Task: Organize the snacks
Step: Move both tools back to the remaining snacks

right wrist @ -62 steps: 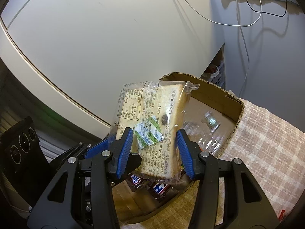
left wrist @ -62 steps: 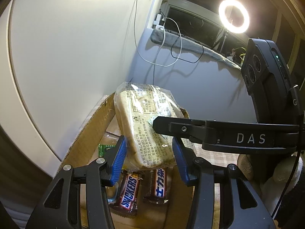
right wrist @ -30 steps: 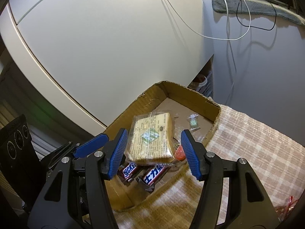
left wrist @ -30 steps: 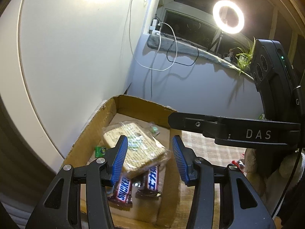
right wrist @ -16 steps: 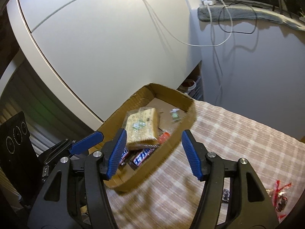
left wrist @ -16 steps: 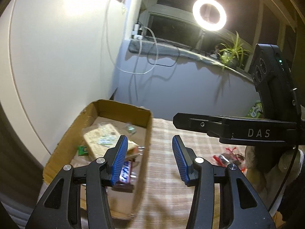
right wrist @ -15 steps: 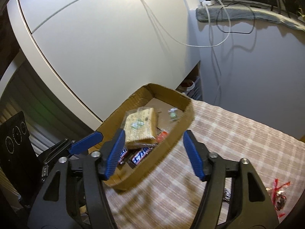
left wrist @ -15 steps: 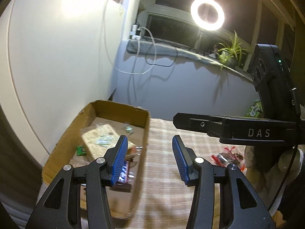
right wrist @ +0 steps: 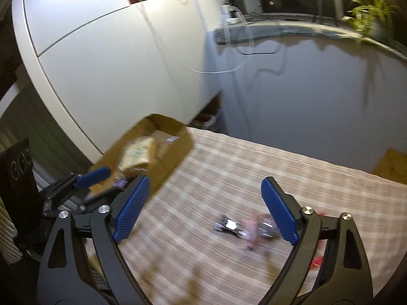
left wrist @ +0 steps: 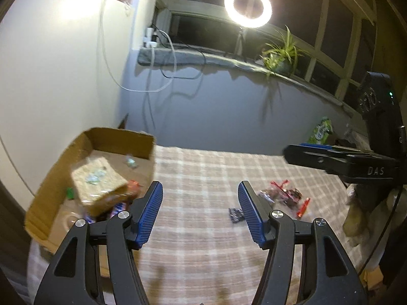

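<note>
A cardboard box (left wrist: pixel 119 139) sits at the left of the checked tablecloth; it also shows in the right wrist view (right wrist: pixel 175 142). A wrapped bread pack (left wrist: pixel 98 183) lies in it on top of chocolate bars (left wrist: pixel 118 208). Loose small snacks (left wrist: pixel 282 194) lie on the cloth to the right, blurred in the right wrist view (right wrist: pixel 244 227). My left gripper (left wrist: pixel 199 213) is open and empty, above the cloth right of the box. My right gripper (right wrist: pixel 203 208) is open and empty, above the cloth left of the loose snacks.
A green snack bag (left wrist: pixel 321 131) stands at the far right by the wall. A white cabinet (right wrist: pixel 101 63) rises behind the box. A window ledge with cables, a ring light (left wrist: pixel 248 6) and a plant (left wrist: pixel 281 53) runs along the back.
Both grippers let go of the bread pack into the box, opened, and have pulled back and swung right over the cloth. The loose snacks have come into view.
</note>
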A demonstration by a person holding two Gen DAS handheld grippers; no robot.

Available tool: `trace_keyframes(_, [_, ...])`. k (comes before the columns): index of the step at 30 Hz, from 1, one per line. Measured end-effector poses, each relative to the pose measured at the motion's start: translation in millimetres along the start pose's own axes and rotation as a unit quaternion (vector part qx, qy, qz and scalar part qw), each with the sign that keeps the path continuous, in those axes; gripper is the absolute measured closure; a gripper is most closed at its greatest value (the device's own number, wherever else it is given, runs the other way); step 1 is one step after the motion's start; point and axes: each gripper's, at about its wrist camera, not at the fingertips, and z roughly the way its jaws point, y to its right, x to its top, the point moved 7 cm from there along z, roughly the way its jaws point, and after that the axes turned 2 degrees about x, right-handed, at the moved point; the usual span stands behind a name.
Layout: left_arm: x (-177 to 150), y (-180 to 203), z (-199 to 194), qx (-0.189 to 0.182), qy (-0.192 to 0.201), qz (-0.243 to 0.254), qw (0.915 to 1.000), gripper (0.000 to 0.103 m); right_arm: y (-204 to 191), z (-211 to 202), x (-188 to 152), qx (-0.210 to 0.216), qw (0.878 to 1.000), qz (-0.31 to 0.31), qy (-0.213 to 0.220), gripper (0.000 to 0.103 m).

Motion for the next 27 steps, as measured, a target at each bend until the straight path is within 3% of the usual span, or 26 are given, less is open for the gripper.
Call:
trace_keyframes(14, [-35,49,46,-0.043,-0.067,0.04,0.996,0.042,122,-35,-65,-0.078,0.994,0.075,-0.018,0.008])
trace_keyframes(19, [-47,54,63,-0.055,-0.1,0.065,0.9913,0.058,134,-29,-77,-0.075,0.994,0.078,-0.03,0.008])
trace_keyframes(23, [-54,60,77,-0.051,-0.123,0.116,0.9843,0.06,132,-14,-84,-0.072,0.994,0.064,-0.047,0.009])
trace_keyframes(27, [-59,68,93,-0.043,-0.144,0.166,0.9746,0.06,132,1,-90,-0.065,0.994,0.057,-0.064,0.016])
